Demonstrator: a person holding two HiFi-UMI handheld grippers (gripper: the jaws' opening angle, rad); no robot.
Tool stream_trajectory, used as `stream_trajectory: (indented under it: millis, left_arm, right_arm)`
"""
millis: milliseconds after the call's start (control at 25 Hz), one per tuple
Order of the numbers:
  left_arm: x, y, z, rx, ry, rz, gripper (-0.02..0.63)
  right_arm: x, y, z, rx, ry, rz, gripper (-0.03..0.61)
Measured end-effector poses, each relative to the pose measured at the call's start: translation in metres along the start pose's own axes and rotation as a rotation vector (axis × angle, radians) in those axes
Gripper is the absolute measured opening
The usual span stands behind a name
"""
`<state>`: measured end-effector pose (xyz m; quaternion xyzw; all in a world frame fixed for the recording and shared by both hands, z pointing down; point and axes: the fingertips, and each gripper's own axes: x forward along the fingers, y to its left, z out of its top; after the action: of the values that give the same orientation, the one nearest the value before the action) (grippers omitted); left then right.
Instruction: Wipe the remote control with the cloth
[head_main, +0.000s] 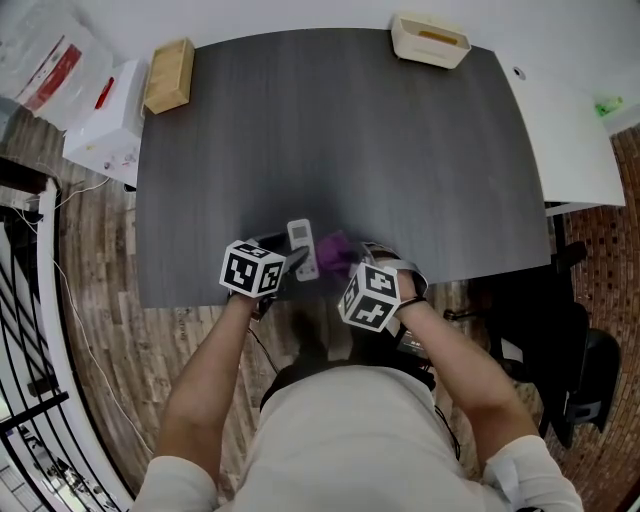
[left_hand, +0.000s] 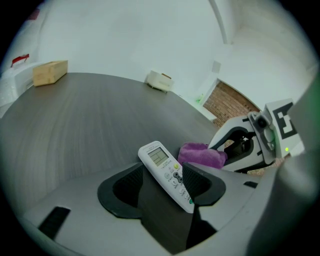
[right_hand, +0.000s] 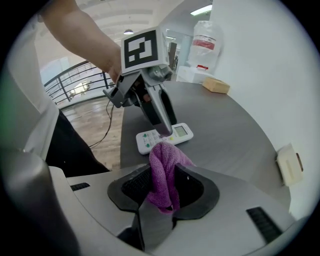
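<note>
The white remote control (head_main: 302, 245) lies on the dark table (head_main: 340, 140) near its front edge, screen end pointing away from me. My left gripper (head_main: 294, 263) is shut across the button end, so the remote (left_hand: 161, 161) sits slanted between the two jaws. My right gripper (head_main: 347, 264) is shut on a purple cloth (head_main: 335, 250), which stands bunched up between its jaws (right_hand: 162, 175). The cloth (left_hand: 200, 154) hangs just right of the remote (right_hand: 179, 133); I cannot tell whether they touch. In the right gripper view the left gripper (right_hand: 162, 131) comes down onto the remote.
A wooden block (head_main: 168, 75) lies at the table's far left corner and a beige box (head_main: 430, 40) at its far right. A white carton (head_main: 105, 120) stands off the left side, a white table (head_main: 565, 130) to the right. The table's front edge is just under my hands.
</note>
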<state>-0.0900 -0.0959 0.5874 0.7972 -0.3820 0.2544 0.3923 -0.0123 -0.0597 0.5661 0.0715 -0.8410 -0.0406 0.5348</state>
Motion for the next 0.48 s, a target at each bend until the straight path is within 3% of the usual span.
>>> stream_trajectory:
  millis: [480]
  left_arm:
    - [-0.053,-0.002,-0.001,-0.069,-0.149,0.009,0.242]
  right_arm:
    - [-0.045,-0.102,-0.052,0.288,-0.076,-0.276,0.135]
